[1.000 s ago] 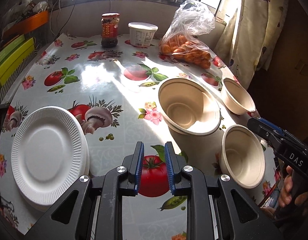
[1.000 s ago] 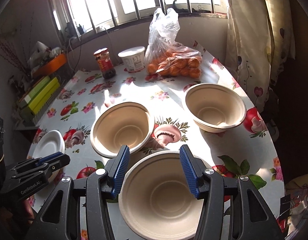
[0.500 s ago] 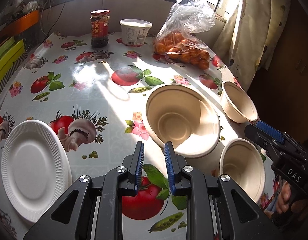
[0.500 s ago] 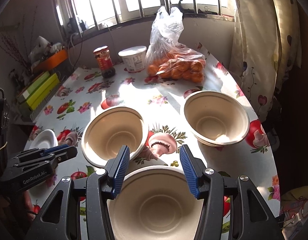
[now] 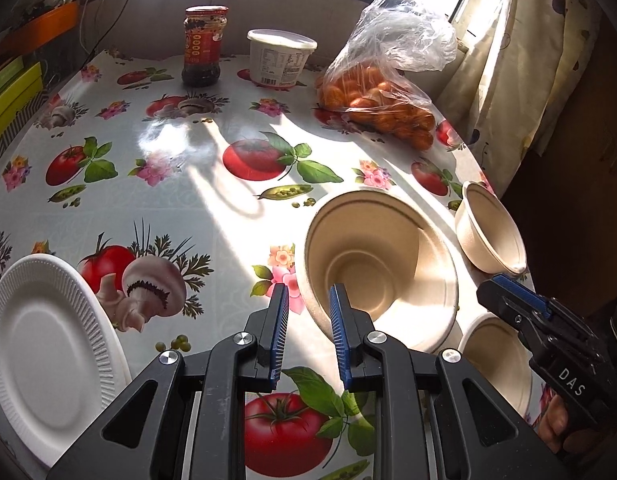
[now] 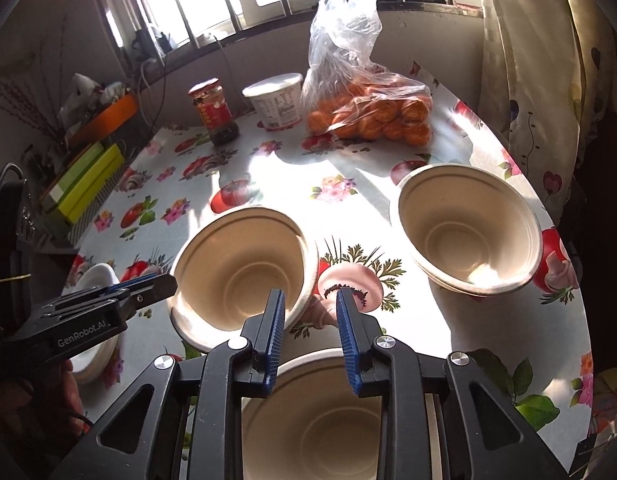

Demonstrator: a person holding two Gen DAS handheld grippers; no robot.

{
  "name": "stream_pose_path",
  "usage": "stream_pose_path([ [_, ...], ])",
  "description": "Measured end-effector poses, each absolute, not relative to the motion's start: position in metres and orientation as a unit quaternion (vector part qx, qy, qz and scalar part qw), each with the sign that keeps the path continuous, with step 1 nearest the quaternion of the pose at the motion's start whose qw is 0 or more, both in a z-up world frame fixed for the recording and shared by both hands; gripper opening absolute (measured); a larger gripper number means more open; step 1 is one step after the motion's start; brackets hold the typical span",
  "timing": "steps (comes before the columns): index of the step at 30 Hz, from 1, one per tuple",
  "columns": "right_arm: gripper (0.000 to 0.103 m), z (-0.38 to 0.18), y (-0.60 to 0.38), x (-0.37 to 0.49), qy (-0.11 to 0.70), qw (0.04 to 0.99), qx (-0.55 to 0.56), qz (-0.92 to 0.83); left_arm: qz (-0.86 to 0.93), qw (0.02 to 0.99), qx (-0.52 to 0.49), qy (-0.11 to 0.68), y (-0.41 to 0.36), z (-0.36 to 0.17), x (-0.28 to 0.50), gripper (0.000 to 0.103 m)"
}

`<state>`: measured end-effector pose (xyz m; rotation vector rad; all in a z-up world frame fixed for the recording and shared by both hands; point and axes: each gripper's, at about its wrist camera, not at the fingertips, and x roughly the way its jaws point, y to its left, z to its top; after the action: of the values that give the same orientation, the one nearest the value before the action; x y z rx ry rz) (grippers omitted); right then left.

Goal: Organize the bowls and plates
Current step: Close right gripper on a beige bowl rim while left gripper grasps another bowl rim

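Three beige paper bowls stand on the floral table. The middle bowl (image 5: pixel 382 268) (image 6: pixel 244 272) sits just ahead of my left gripper (image 5: pixel 306 320), which is open and empty, its jaws astride the bowl's near rim. A second bowl (image 5: pixel 490 234) (image 6: pixel 466 228) stands at the far right. The nearest bowl (image 6: pixel 312 420) (image 5: pixel 498 360) lies under my right gripper (image 6: pixel 310 328), which is open and empty. A stack of white ribbed plates (image 5: pixel 44 356) (image 6: pixel 94 280) lies at the left.
At the back stand a red-labelled sauce jar (image 5: pixel 202 46), a white tub (image 5: pixel 280 58) and a plastic bag of oranges (image 5: pixel 382 96). Green boxes (image 6: pixel 84 184) sit beyond the table's left edge. A curtain (image 5: pixel 520 60) hangs at the right.
My left gripper moved forward and right to the middle bowl's near rim. My right gripper moved forward over the nearest bowl and its jaws narrowed.
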<state>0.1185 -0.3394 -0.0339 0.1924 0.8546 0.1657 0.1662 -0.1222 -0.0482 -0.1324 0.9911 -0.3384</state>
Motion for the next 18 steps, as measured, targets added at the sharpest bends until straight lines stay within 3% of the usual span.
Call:
stream_pose_path([
  [18, 0.017, -0.053, -0.337, 0.134, 0.439, 0.884, 0.131, 0.091, -0.188, 0.851, -0.074, 0.485, -0.125, -0.059, 0.177, 0.022],
])
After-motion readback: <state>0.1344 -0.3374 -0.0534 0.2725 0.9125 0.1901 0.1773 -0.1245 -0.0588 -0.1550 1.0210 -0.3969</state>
